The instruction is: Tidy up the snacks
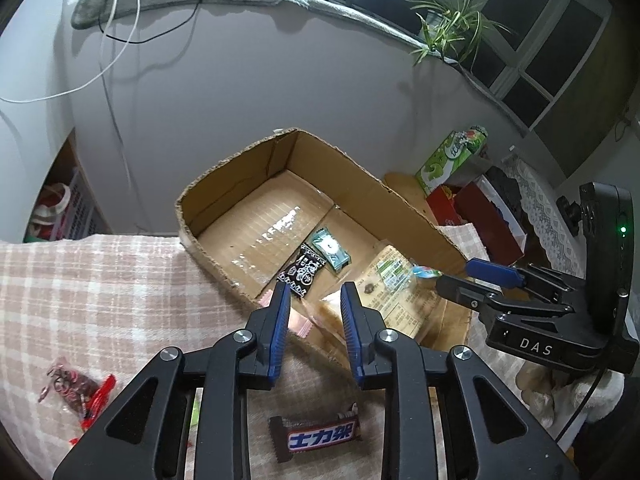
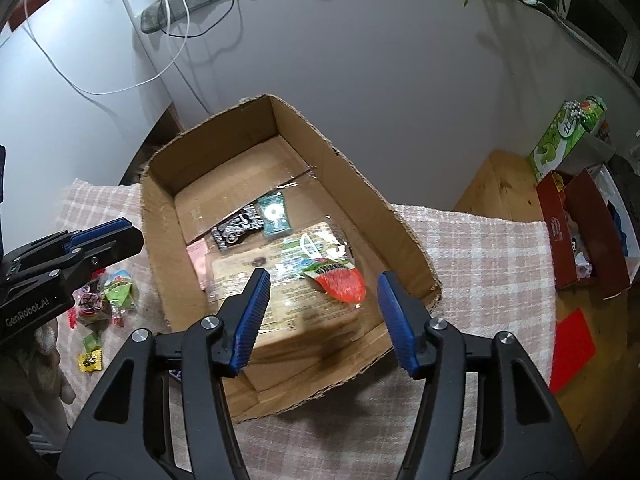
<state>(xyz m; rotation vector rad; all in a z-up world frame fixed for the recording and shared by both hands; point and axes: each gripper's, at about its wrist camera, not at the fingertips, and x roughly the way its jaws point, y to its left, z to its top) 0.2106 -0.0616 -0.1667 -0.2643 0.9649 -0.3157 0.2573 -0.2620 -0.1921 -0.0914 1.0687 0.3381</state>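
Note:
An open cardboard box point(image 1: 240, 168) point(image 2: 400, 220) sits on the checked cloth. Inside lie a black-and-white candy point(image 1: 301, 271) point(image 2: 236, 228), a teal candy point(image 1: 331, 249) point(image 2: 276, 214), a pink packet point(image 2: 198, 260), a large clear printed bag point(image 1: 394, 300) point(image 2: 280, 300) and a red-and-green snack point(image 2: 340, 282). My left gripper point(image 1: 314, 320) is open and empty over the box's near wall. My right gripper point(image 2: 322, 312) is open and empty above the red snack; it also shows in the left wrist view point(image 1: 468, 276). A Snickers bar point(image 1: 316, 436) and a red-wrapped snack point(image 1: 80, 392) lie on the cloth.
Several small candies point(image 2: 108, 300) lie on the cloth left of the box. A red box point(image 2: 580, 232) and a green carton point(image 2: 564, 136) stand on the wooden table at right. A red card point(image 2: 572, 344) lies near them. A grey wall is behind.

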